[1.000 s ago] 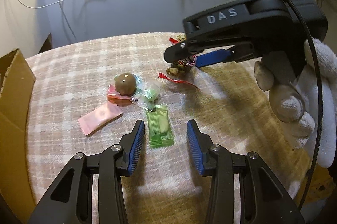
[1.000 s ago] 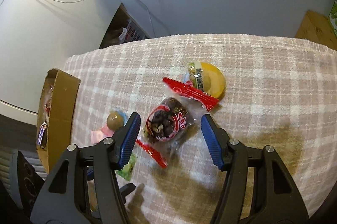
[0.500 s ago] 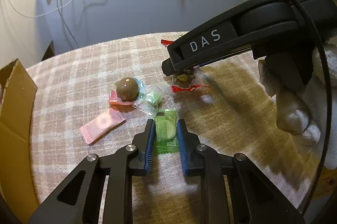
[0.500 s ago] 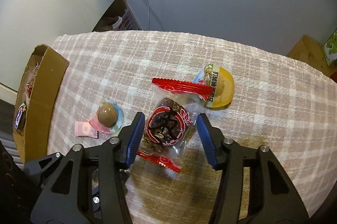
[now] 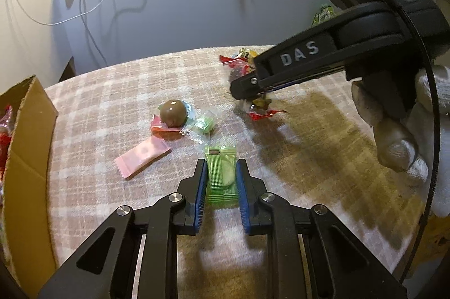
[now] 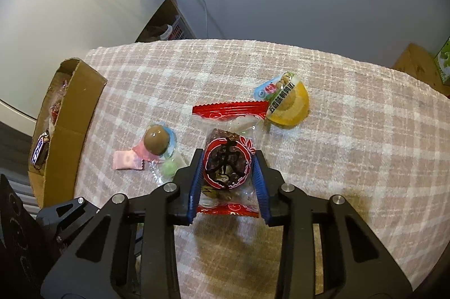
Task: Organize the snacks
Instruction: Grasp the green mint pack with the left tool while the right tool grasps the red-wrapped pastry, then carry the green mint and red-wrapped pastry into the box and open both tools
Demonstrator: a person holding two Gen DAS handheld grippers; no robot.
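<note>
Fingers [image 6: 197, 180] hide red-sealed snack pack [image 6: 228, 158] sides; cardboard box [image 5: 25, 158] cropped.

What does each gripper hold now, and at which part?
The left gripper pinches the green packet by its long side edges. The right gripper is closing on the red-trimmed snack bag across its middle.
</note>
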